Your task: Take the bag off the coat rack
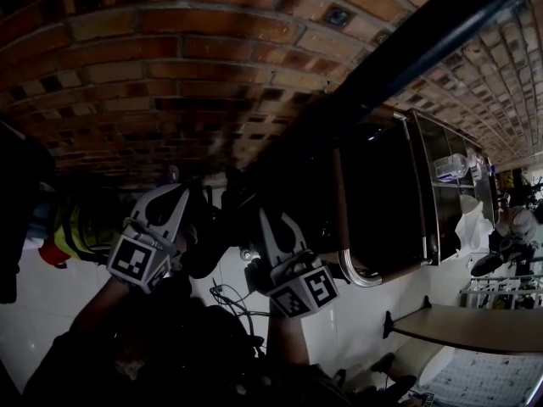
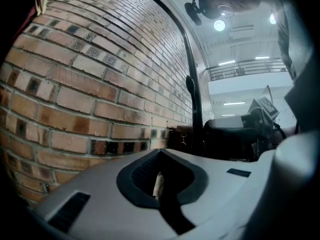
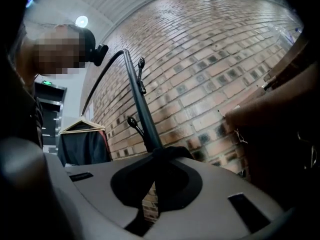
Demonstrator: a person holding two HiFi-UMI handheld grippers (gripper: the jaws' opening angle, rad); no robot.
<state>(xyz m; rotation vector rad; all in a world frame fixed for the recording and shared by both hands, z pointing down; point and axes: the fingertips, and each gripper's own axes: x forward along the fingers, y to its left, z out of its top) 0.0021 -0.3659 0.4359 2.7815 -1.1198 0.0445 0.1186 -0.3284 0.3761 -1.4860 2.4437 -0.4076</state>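
Note:
A dark bag [image 1: 382,202] with a brown handle hangs beside the black coat rack pole [image 1: 424,45] in front of a brick wall. In the right gripper view the bag [image 3: 285,139] fills the right edge and the pole [image 3: 140,104] rises just past the jaws. My right gripper [image 3: 162,156] is shut, with a black strap [image 3: 170,151] bunched at its tips. In the head view that gripper [image 1: 263,214] points up at the bag's left side. My left gripper [image 1: 182,193] is raised beside it. Its jaws [image 2: 161,156] are shut with nothing seen between them, facing the pole [image 2: 192,99] and bag [image 2: 230,134].
The brick wall [image 1: 170,58] lies close behind everything. A glass-fronted cabinet [image 1: 450,176] and a wooden tabletop [image 1: 475,329] stand at the right. A dark garment on a wooden hanger [image 3: 82,141] hangs by the wall. Yellow and red gear [image 1: 72,236] sits at the left.

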